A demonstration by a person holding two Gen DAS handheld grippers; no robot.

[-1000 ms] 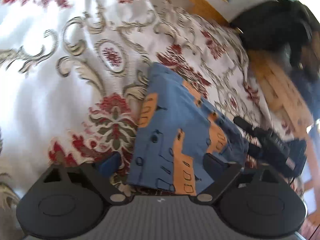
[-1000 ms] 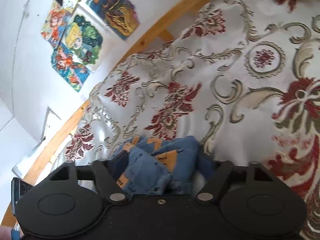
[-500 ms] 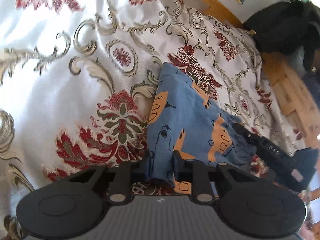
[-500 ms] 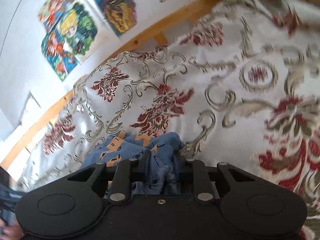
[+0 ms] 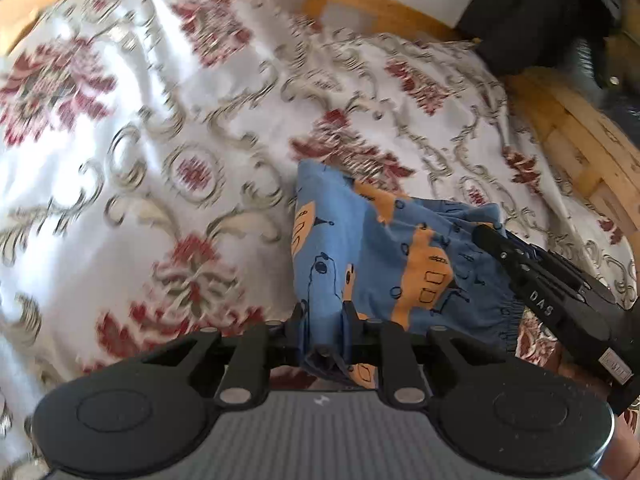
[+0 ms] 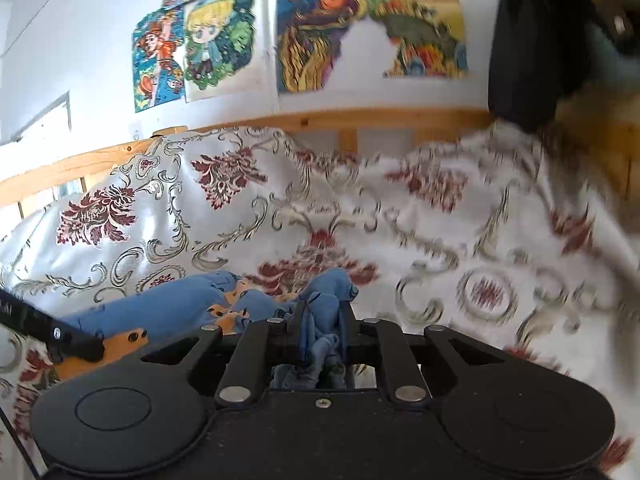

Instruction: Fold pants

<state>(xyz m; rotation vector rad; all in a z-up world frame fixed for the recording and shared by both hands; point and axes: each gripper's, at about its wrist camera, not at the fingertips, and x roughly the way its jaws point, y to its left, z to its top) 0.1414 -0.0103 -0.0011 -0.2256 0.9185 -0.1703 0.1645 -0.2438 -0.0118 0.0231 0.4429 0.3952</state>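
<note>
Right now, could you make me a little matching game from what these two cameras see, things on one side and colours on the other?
Things:
1. pants
2. bedspread
3. bed rail
4. garment hanging at the right

Colours:
A. pale wood
B. black
C. blue with orange shapes
D. white with red flowers

Pairs: 1-C, 2-D, 3-A, 4-B

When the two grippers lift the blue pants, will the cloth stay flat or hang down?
Probably it hangs: the pants already sag and bunch between the left gripper and the right gripper. The thin cloth looks light. It may slide little on the bedspread.
</note>
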